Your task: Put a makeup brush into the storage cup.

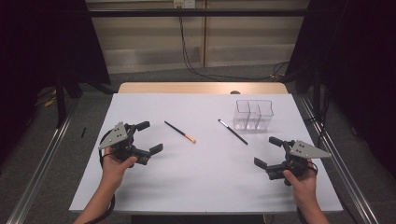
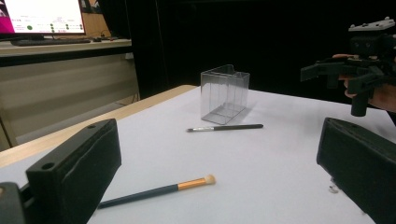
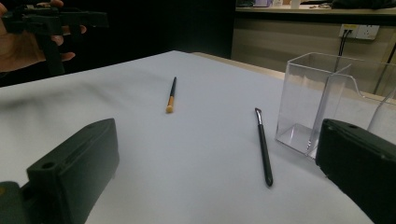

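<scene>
1. Brushes lie mid-surface: the orange-ferruled brush [image 1: 180,132] nearer the left gripper [image 1: 145,136], the black brush [image 1: 233,132] nearer the right gripper [image 1: 268,151].
2. Both grippers hover with jaws spread, grasping nothing.
3. A clear organizer [image 1: 253,114] stands toward the surface's far right corner, just beside the black brush.
4. Nothing lies between grippers and brushes.

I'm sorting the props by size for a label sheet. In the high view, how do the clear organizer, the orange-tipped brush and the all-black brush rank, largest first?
1. Clear acrylic organizer, largest.
2-3. Orange-tipped brush and black brush: look alike in length, so no ranking between them.
</scene>
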{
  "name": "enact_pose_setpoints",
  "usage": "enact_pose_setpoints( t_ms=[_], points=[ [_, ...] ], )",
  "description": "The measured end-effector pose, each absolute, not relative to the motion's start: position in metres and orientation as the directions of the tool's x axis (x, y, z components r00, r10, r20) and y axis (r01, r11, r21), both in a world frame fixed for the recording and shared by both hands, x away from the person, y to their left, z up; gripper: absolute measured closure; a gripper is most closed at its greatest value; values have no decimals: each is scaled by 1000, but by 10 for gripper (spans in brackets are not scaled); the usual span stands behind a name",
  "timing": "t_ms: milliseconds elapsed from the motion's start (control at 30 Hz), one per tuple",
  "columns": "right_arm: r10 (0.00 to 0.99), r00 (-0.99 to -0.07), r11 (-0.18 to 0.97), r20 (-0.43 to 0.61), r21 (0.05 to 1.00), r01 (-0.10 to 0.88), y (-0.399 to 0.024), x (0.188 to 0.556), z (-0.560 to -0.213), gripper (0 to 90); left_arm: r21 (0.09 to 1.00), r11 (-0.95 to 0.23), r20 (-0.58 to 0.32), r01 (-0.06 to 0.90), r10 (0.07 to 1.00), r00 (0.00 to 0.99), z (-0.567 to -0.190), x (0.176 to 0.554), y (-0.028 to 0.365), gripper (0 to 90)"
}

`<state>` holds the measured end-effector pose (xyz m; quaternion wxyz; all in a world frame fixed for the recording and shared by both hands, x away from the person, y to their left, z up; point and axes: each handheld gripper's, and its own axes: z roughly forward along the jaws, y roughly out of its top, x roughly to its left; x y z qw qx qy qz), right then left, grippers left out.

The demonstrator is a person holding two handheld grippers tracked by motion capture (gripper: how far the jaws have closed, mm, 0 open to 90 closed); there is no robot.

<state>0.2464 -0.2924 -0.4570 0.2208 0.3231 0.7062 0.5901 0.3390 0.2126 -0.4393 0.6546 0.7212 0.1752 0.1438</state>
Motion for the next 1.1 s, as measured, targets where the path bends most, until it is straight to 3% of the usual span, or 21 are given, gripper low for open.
enact_pose_setpoints(
  t_ms=[700, 1100],
  points=[
    [713, -698, 90, 70, 978, 190, -293, 245, -456, 0, 993, -78, -43, 86, 437, 898, -447, 376, 174, 0],
    [710, -701, 91, 70, 978, 190, -293, 245, -456, 0, 984, -102, -83, 146, 463, 882, -456, 402, 161, 0]
  ],
)
